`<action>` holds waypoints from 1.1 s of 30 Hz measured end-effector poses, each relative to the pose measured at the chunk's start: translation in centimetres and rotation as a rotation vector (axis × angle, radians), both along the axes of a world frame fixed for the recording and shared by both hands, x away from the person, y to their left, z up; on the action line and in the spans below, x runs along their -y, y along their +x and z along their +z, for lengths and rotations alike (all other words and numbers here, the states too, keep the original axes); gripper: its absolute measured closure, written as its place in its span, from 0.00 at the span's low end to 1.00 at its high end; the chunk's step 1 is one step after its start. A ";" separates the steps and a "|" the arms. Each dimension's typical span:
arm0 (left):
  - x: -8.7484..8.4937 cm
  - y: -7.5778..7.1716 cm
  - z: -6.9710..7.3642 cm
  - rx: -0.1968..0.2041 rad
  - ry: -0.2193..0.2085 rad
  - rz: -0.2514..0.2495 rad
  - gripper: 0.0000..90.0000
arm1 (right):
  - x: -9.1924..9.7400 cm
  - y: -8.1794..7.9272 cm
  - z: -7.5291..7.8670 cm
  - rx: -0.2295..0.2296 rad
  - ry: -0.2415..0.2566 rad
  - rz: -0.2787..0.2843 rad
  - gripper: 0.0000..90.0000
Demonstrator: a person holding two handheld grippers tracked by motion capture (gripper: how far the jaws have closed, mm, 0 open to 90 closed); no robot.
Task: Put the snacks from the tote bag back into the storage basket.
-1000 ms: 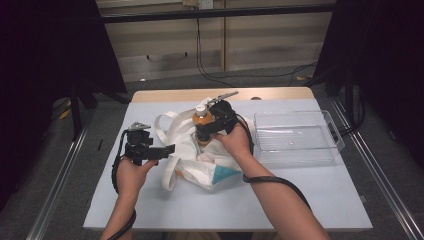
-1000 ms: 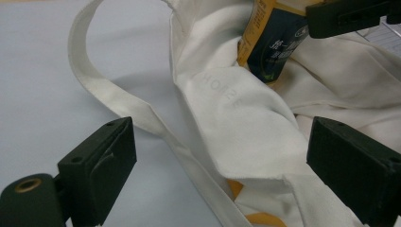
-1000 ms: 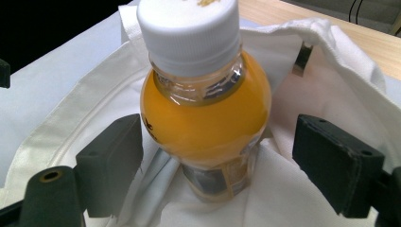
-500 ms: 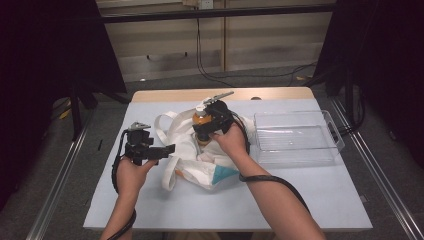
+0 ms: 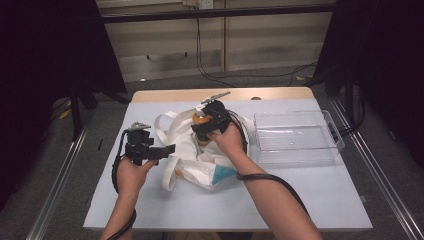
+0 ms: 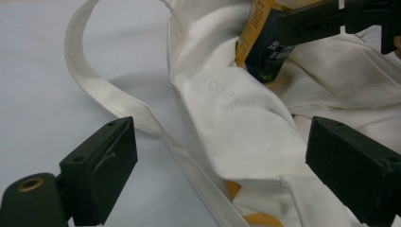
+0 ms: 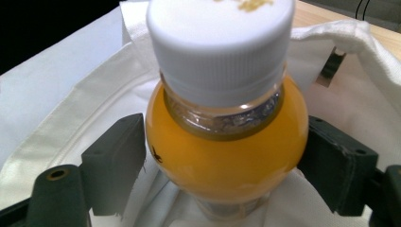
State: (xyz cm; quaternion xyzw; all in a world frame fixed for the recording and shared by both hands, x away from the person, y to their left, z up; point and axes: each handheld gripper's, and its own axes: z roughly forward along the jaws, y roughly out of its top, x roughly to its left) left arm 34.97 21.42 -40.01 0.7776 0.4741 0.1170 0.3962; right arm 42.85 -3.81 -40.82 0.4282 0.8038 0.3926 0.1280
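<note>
Pale blue covers the table (image 5: 310, 195), where a white cloth bag (image 5: 200, 165) lies crumpled at the middle beside a clear plastic bin (image 5: 295, 137). Over the bag's mouth the right gripper (image 5: 202, 131) has its jaws pressed against both sides of an orange juice bottle (image 7: 224, 156), upright with a white cap (image 7: 220, 42). At the bag's left edge, the left gripper (image 5: 167, 148) has its jaws spread wide around the fabric and a strap, clamping nothing.
</note>
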 end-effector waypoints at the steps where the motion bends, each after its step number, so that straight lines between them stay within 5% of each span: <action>1: 0.0 0.0 0.0 -0.001 0.002 -0.001 0.11 | 0.0 0.0 0.0 0.002 -0.004 0.000 0.23; 22: -0.1 0.0 -0.1 -0.002 0.003 -0.002 0.11 | -0.2 0.0 0.2 -0.015 -0.042 0.005 0.34; 33: -0.2 0.0 -0.1 -0.001 -0.006 0.005 0.11 | 0.6 0.0 1.1 -0.042 -0.016 0.006 0.34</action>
